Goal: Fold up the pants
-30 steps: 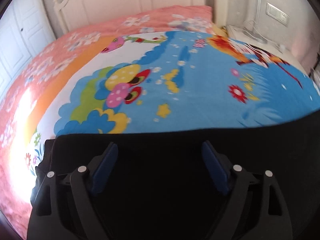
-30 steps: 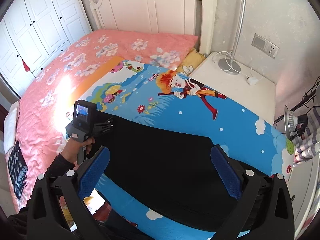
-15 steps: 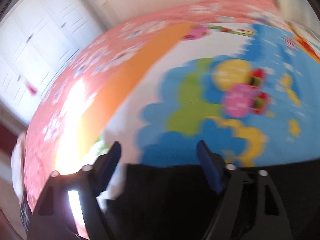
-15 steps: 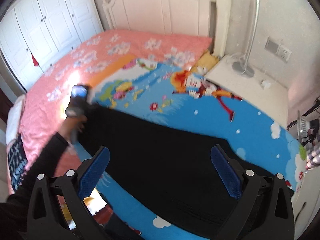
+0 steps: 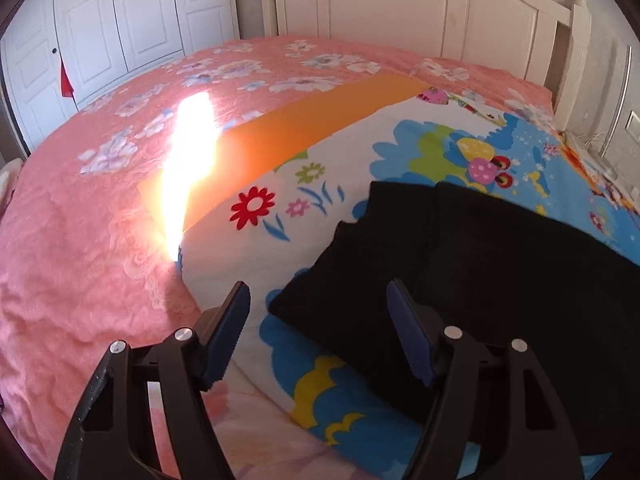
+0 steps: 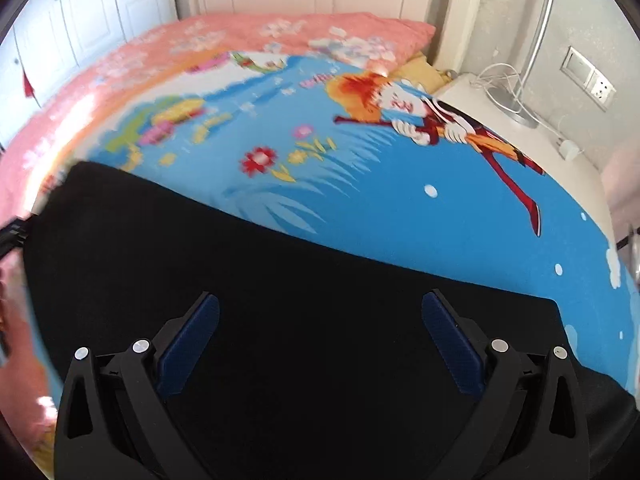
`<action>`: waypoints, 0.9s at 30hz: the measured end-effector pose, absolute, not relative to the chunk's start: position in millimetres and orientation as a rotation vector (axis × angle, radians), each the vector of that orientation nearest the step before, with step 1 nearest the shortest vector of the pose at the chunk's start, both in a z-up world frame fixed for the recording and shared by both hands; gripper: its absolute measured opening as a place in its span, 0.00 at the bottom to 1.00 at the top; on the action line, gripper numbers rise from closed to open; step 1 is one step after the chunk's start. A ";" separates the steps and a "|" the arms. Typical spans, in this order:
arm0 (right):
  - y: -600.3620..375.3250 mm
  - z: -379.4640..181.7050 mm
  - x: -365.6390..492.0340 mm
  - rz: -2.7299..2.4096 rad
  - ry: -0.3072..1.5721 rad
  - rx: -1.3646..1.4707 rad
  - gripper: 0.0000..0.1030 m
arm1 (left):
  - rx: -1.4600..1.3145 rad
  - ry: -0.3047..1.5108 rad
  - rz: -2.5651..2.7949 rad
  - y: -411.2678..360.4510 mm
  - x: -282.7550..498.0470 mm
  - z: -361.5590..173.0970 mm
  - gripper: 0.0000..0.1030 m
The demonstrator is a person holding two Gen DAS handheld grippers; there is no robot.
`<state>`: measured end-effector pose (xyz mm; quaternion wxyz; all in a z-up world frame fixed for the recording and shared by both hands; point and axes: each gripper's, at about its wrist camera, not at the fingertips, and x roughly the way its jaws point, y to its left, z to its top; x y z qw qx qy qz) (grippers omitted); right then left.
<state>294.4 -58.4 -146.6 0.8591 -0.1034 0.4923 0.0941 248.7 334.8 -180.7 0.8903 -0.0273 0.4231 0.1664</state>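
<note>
pants (image 5: 500, 280) lie flat on cartoon sheet (image 5: 340, 184), sheet on top of quilt (image 5: 80, 240) (nightstand (image 6: 520, 136) right of bed, wardrobe (image 5: 120, 20) left)

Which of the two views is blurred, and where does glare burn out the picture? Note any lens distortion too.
Left wrist view: sharp, but a blown-out streak of sunlight whites out part of the pink bedspread. Right wrist view: motion blur smears the cartoon blanket, worst at the left. Both views: fisheye curvature bulges the bed, with dark corners.
</note>
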 end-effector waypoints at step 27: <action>-63.0 -157.5 290.0 0.175 0.956 -0.191 0.96 | -0.620 0.900 0.123 368.5 237.0 -181.8 0.44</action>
